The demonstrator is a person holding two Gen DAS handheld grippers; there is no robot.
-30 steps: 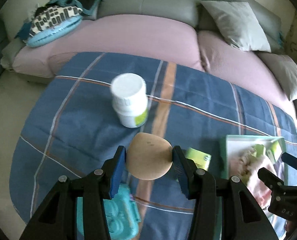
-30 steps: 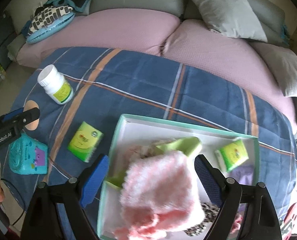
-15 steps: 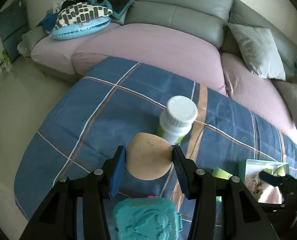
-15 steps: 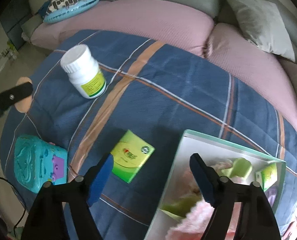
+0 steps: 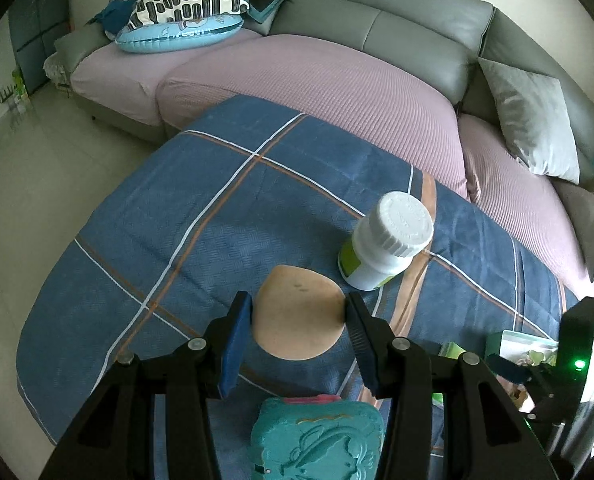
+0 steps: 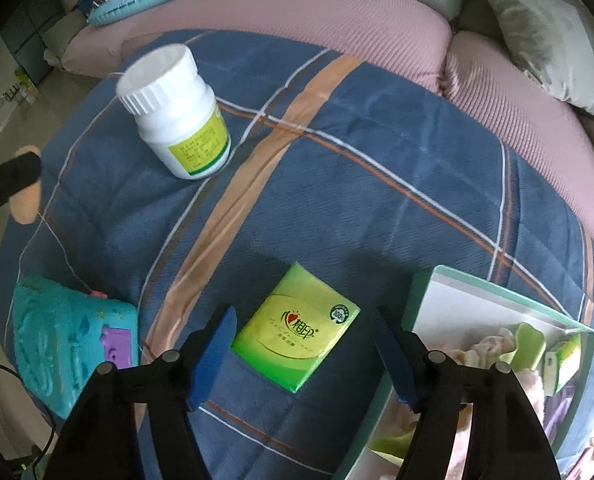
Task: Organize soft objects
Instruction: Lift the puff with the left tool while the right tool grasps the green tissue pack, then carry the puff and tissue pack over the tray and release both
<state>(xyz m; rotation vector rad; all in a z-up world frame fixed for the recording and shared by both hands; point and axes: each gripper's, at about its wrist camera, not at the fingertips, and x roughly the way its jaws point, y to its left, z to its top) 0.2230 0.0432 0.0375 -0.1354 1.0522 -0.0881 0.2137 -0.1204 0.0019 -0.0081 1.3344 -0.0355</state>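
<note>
My left gripper (image 5: 299, 326) is shut on a tan, teardrop-shaped makeup sponge (image 5: 299, 318), held above the blue plaid blanket (image 5: 225, 220). That sponge (image 6: 25, 200) shows at the left edge of the right wrist view. My right gripper (image 6: 305, 356) hangs over a green tissue pack (image 6: 297, 332) lying flat on the blanket; its jaws are closing, the pack lies between them and the pads do not touch it. A mint-rimmed white box (image 6: 493, 296) at the right holds pink fluffy cloth and green packs.
A white pill bottle (image 5: 385, 248) with a green label stands just right of the sponge. A teal plastic toy case (image 5: 317, 436) lies under my left gripper. The pink-covered sofa (image 5: 317, 76) with grey cushions borders the blanket behind; bare floor (image 5: 37, 180) lies to the left.
My right gripper left the box and the pink cloth, swung left and came down over the green tissue pack, jaws narrowing. My left gripper carried the sponge left, past the bottle.
</note>
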